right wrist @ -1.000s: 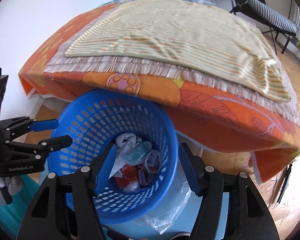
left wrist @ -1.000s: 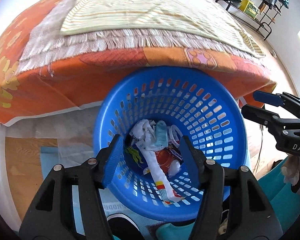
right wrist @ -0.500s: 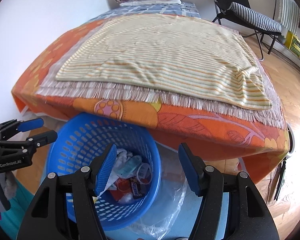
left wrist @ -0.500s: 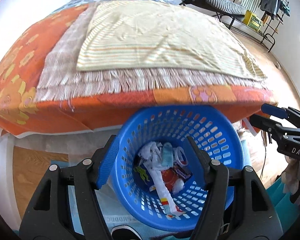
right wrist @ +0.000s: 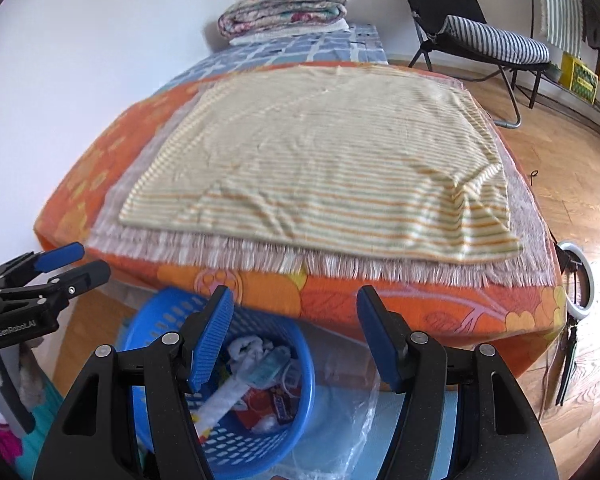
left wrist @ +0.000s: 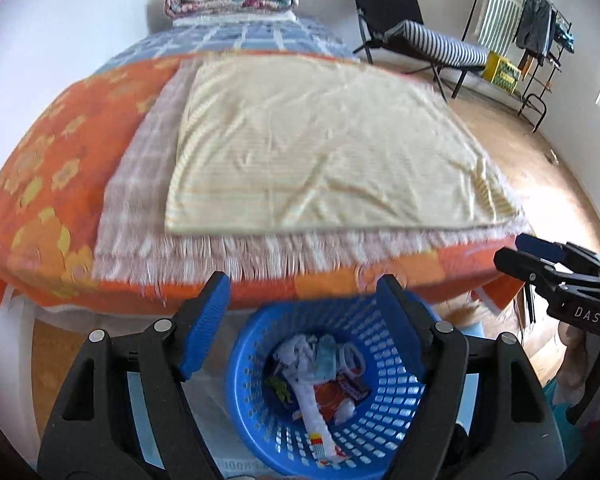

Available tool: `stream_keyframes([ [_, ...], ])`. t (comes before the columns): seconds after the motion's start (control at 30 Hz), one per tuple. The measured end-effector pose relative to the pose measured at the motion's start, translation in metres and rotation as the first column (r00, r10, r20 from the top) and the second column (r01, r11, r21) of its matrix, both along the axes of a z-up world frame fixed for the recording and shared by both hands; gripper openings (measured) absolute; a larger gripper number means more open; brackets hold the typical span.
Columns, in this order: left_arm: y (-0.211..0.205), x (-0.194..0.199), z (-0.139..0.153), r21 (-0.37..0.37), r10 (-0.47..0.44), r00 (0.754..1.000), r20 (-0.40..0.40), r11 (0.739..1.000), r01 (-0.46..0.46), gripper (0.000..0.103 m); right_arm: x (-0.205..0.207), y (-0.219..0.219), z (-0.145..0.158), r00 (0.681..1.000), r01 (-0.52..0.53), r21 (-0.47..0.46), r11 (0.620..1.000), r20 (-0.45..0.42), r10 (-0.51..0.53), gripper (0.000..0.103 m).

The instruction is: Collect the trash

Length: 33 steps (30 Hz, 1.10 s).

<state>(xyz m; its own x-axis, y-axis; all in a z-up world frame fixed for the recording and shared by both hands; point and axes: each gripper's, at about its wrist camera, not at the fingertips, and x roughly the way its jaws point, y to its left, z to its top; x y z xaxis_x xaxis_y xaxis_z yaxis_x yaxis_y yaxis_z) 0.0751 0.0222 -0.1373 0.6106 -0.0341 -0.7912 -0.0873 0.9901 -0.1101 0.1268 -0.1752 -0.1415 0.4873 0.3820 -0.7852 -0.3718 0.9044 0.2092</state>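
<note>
A blue perforated basket (left wrist: 380, 432) stands on the floor at the foot of the bed; it also shows in the right wrist view (right wrist: 236, 444). It holds trash (left wrist: 320, 376): white crumpled paper, a pale tube, red and orange wrappers. My left gripper (left wrist: 300, 320) is open and empty, raised above the basket. My right gripper (right wrist: 294, 328) is open and empty, above the basket's right side. Each gripper shows at the edge of the other's view. No trash shows on the bed.
The bed (left wrist: 40, 184) has an orange flowered cover, a fringed throw and a striped yellow blanket (left wrist: 320, 152). Folded quilts (right wrist: 284, 8) lie at its head. A clear plastic bag (right wrist: 340, 420) lies beside the basket. A black folding chair (right wrist: 476, 32) and a clothes rack (left wrist: 540, 40) stand on the wooden floor.
Both grippers have risen and tilted up away from the basket, so the whole bed top has come into view. Both stayed open and empty.
</note>
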Motion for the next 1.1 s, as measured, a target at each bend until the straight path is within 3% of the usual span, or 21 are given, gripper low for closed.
stream_keyframes([
  [0.23,0.003,0.013,0.034,-0.019,0.001,0.998,0.069,1.0,0.0,0.083,0.009,-0.005,0.015,1.0,0.002,0.043,0.999,0.009,-0.002,0.064],
  [0.43,-0.003,0.027,0.062,0.012,-0.011,0.993,0.118,1.0,0.01,0.083,0.021,-0.006,0.034,0.998,-0.01,0.039,0.999,0.061,0.007,0.068],
  [0.57,-0.007,0.038,0.08,0.026,-0.019,0.986,0.163,1.0,0.015,0.099,0.032,-0.008,0.05,0.994,-0.006,0.045,0.999,0.112,0.001,0.077],
  [0.67,-0.01,0.045,0.091,0.054,-0.019,0.98,0.2,0.999,0.008,0.102,0.042,-0.008,0.059,0.989,-0.006,0.038,0.999,0.147,0.0,0.079],
  [0.83,-0.008,0.055,0.09,0.053,-0.015,0.978,0.209,0.999,0.004,0.102,0.053,-0.013,0.062,0.984,0.007,0.041,0.999,0.176,-0.015,0.079],
  [1.1,-0.001,0.07,0.067,0.038,0.01,0.987,0.16,0.999,-0.016,0.102,0.07,-0.019,0.045,0.991,0.009,0.048,0.999,0.135,-0.015,0.079],
])
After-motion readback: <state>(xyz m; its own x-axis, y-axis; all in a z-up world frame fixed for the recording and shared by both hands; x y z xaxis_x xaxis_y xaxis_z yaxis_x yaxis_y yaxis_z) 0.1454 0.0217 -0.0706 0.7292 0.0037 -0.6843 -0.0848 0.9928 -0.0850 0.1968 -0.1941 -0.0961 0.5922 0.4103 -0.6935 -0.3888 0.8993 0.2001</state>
